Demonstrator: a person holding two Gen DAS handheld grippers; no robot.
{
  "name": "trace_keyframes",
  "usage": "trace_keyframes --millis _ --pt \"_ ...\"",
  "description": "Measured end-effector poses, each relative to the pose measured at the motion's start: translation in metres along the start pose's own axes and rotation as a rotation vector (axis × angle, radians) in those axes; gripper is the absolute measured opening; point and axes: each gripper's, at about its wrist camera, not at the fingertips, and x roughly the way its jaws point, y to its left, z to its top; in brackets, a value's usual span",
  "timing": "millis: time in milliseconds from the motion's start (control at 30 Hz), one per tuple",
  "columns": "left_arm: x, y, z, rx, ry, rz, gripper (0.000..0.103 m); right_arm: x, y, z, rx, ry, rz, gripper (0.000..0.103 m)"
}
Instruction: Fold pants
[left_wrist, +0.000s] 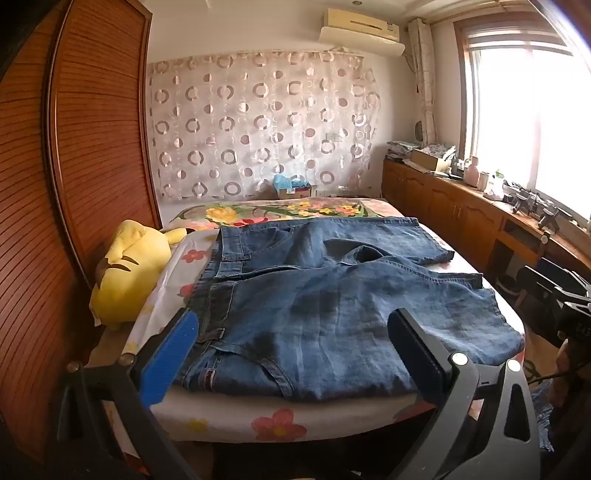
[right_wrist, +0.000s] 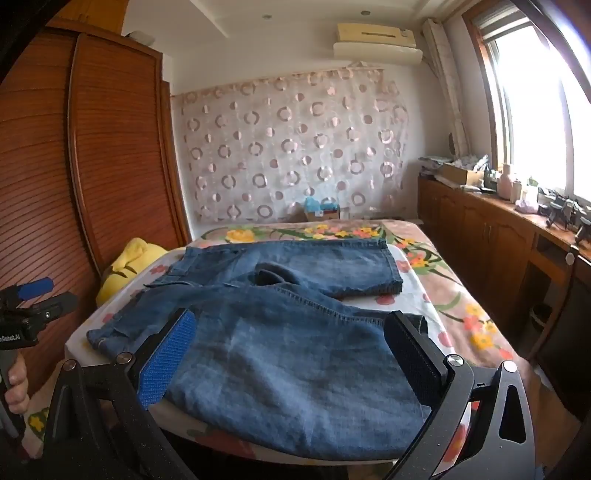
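The bed (left_wrist: 229, 421) with its flowered sheet fills both views, and the jeans (left_wrist: 314, 295) lie flat and unfolded on it, waistband at 9 o'clock and the two legs (slightly apart) running toward 3 o'clock. At 9 o'clock of the waistband, a yellow plush toy (left_wrist: 129, 269) rests at the bed's edge. The left gripper (left_wrist: 291, 354) and the right gripper (right_wrist: 288, 354) both hover above the near leg, fingers spread wide, holding nothing.

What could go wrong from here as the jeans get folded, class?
1. The jeans lie rumpled, with the legs overlapping near the crotch, so a fold could trap creases.
2. The near leg's hem hangs over the bed edge and might slide off when pulled.
3. The yellow plush beside the waistband could get snagged.
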Motion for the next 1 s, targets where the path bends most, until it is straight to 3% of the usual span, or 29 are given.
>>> trace_keyframes --millis 1000 --pt "-0.001 -0.001 -0.004 0.0 -0.003 -0.002 0.103 -0.001 0.005 -0.004 -0.006 0.0 0.006 0.103"
